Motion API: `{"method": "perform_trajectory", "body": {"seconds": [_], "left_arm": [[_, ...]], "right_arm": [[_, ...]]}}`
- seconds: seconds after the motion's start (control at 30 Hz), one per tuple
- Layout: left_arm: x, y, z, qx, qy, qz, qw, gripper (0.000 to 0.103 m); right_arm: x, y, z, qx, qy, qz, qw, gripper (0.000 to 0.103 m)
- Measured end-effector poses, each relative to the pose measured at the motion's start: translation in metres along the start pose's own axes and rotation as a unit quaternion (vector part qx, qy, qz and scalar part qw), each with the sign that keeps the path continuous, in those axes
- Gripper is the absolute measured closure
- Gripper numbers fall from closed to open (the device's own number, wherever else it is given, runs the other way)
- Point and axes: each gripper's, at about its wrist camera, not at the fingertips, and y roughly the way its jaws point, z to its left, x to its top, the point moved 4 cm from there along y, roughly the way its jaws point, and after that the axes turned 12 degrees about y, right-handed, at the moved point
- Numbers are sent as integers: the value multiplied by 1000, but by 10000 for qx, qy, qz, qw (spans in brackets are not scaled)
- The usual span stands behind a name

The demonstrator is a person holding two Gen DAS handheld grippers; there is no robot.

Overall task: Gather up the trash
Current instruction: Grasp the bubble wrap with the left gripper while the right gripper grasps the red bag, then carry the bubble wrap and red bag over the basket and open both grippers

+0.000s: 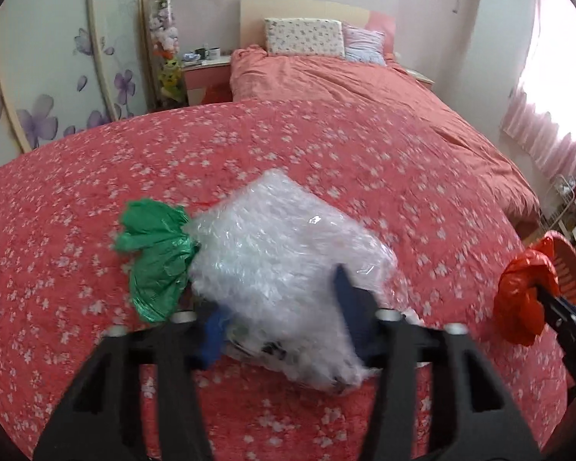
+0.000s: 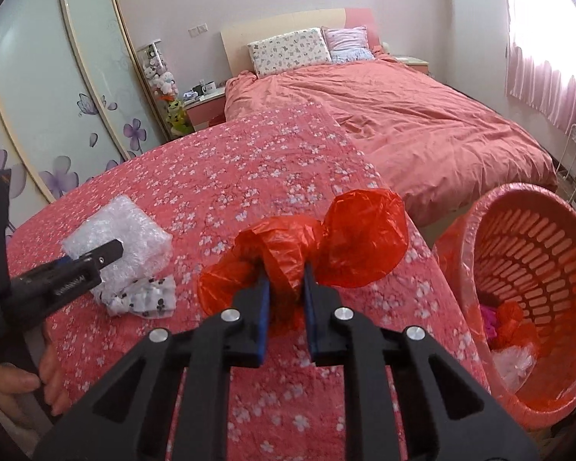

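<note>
Right tool (image 2: 285, 282) pinching crumpled red plastic bag (image 2: 307, 238), beside pink slatted plastic basket (image 2: 533, 253) already holding some trash. Left tool (image 1: 284, 315) clamped on clear bubble-wrap wad (image 1: 280, 242) over floral tabletop (image 1: 172, 161). Crumpled green plastic bag (image 1: 155, 249) uncollected.

Cloth (image 2: 249, 176) over bench: coral red, small white blossom print. Bubble wrap (image 1: 284, 253): clear, whitish sheen. Bag (image 1: 155, 257) beside it: bright green plastic. Crumpled bag (image 2: 307, 246): translucent orange-red. Scrap (image 2: 146, 296) under wrap: white with black spots. Basket (image 2: 533, 230): salmon pink, slotted wall; inside, magenta, orange and clear bits. Bed cover (image 2: 422, 115): plain salmon. Pillow (image 2: 288, 52): cream, small floral print; second pillow (image 2: 345, 40): pale pink stripes. Wardrobe doors (image 2: 50, 77): frosted pale, purple flowers. Curtain (image 2: 549, 57): pink. Gripper fingers (image 2: 263, 307): blue pads, black frame.
</note>
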Motion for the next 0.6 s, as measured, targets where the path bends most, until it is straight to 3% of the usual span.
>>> {"method": "perform_trajectory", "body": {"seconds": [0.1,0.17,0.6], "left_arm": [[-1,-3,-6,-38,65,-82,9999,83],[3,-9,-8,-124,63,-190,9997,86],[32,-70,-37,-347,286,-950,9945,89]], "right_arm": [[-1,-5,-5,5,69,-20,10000,87],[0,-10,-9,38,114,-75,9999,87],[15,-63,-30,83,247,-590,9979,87]]}}
